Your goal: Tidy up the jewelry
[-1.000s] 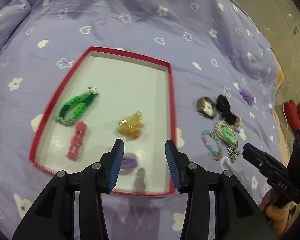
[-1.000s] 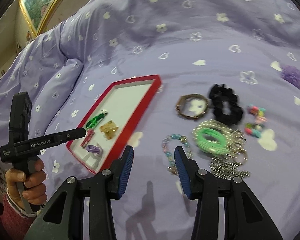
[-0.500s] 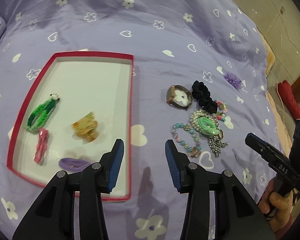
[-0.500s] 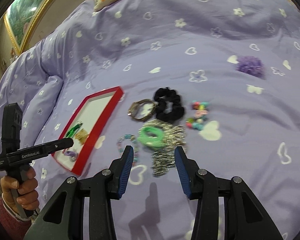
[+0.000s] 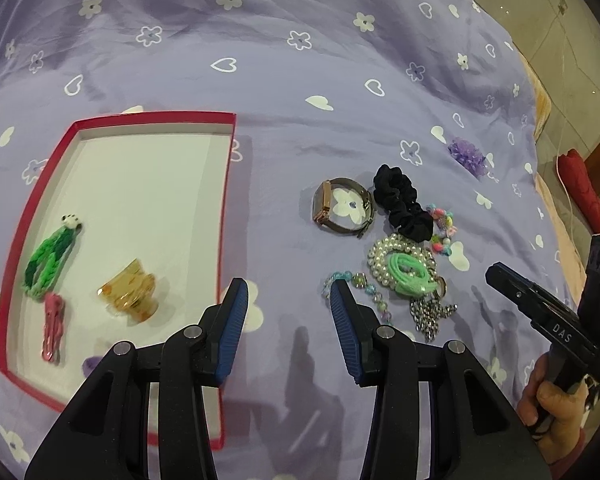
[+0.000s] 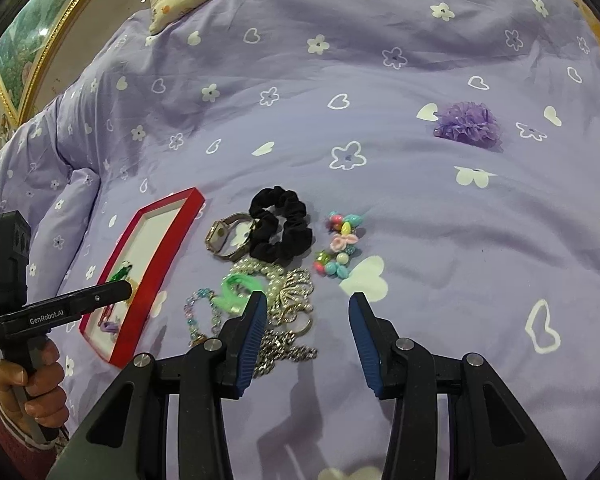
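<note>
1. The left gripper [image 5: 286, 294] hovered with its fingers spread apart, holding nothing, above the purple bedspread [image 5: 300, 80].
2. Its right fingertip overlapped the near end of a pastel bead bracelet [image 5: 358, 286]; its left fingertip sat just right of the red tray [image 5: 226, 184].
3. Inside that tray, left of the fingers, lay a pink clip [image 5: 53, 326], an amber claw clip [image 5: 130, 294] and a green braided clip [image 5: 50, 258].
4. The right gripper [image 6: 308, 310] was also parted and empty; a silver chain [image 6: 286, 346] lay beside its left finger.
5. Beyond the fingers sat a pearl bracelet [image 6: 268, 274] with a green hair tie [image 6: 236, 294], a colourful bead bracelet [image 6: 338, 246], a black scrunchie [image 6: 282, 230] and a watch [image 6: 226, 236].
6. Farthest, right of the fingers, lay a purple flower [image 6: 470, 124].
</note>
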Action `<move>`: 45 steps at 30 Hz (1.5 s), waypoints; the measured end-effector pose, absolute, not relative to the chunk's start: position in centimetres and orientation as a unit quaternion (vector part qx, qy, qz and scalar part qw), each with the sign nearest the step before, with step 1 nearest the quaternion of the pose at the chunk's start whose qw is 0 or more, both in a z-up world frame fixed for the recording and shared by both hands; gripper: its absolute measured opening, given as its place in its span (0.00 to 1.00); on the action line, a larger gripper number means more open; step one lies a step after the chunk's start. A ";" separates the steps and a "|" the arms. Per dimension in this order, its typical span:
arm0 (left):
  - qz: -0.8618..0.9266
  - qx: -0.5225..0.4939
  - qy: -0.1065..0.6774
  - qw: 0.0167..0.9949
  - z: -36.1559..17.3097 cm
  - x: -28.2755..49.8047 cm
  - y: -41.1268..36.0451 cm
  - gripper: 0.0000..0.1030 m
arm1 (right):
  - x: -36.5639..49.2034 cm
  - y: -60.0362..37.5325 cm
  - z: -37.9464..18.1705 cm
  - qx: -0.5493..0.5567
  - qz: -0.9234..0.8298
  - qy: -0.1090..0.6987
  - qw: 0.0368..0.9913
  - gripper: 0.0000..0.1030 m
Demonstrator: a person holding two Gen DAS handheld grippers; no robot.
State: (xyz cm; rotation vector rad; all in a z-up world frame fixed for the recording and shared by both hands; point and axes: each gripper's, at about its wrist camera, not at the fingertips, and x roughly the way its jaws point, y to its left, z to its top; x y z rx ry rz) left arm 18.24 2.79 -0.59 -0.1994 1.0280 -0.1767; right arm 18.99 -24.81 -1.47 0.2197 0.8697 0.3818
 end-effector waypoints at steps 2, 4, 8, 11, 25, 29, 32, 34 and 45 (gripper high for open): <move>-0.086 -0.093 0.493 0.861 -0.9 19.1 2.3 0.40 | 19.5 -24.8 -1.6 0.106 0.182 0.418 0.884 0.43; -0.087 -0.088 0.494 0.861 -1.1 19.9 1.8 0.40 | 20.1 -24.7 -1.7 0.104 0.179 0.418 0.884 0.43; -0.089 -0.080 0.498 0.859 -1.6 21.7 0.8 0.40 | 21.5 -24.6 -2.1 0.099 0.170 0.420 0.886 0.43; -0.088 -0.072 0.502 0.857 -2.3 23.4 0.0 0.40 | 22.5 -24.5 -2.6 0.095 0.165 0.424 0.886 0.43; -0.089 -0.061 0.522 0.846 -5.8 27.9 -2.1 0.24 | 26.0 -23.7 -4.9 0.084 0.145 0.446 0.879 0.40; -0.095 -0.054 0.518 0.848 -5.9 28.2 -2.2 0.08 | 26.1 -23.4 -5.2 0.074 0.141 0.448 0.880 0.20; -0.098 -0.046 0.512 0.852 -5.7 27.8 -2.2 0.07 | 26.0 -23.4 -5.2 0.072 0.141 0.444 0.882 0.20; -0.101 -0.049 0.510 0.853 -5.5 27.3 -1.8 0.07 | 25.7 -23.4 -4.8 0.072 0.143 0.439 0.884 0.19; -0.104 -0.077 0.491 0.861 -3.5 23.3 0.4 0.07 | 22.5 -22.8 -1.9 0.082 0.175 0.412 0.891 0.19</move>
